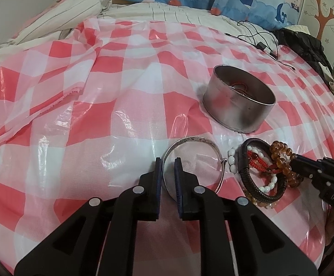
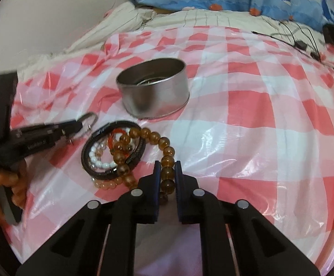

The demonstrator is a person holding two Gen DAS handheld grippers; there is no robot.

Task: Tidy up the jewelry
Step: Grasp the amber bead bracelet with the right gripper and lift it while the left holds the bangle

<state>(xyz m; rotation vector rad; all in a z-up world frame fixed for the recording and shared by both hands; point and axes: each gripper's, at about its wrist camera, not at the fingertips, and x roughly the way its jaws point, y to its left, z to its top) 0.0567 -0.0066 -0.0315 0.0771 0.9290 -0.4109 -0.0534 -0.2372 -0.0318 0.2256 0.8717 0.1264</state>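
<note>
Nearest the right wrist camera, the right hand-held gripper (image 2: 167, 164) pinches the amber bead bracelet (image 2: 167, 158), its pads pressed on one or two beads at the near end of the strand. Nearest the left wrist camera, the left hand-held gripper (image 1: 168, 161) has its fingers drawn close on either side of the silver bangle (image 1: 191, 161), whose thin rim passes between them; whether the pads actually bear on the metal I cannot tell.

Both pieces lie on the checked plastic sheet (image 1: 98, 119) spread over the bed. Between them a black braided cord bracelet (image 1: 247, 174) tangles with white beads (image 1: 232, 161) and a red string (image 1: 256, 161).

By my judgement, the bangle is stiff, light and slick, so a grip square across the band suits it. Strung loosely, the amber beads should sag and swing and may drag the tangle along.

Farther off stands the round metal tin (image 1: 236, 101), with something already lying inside.
</note>
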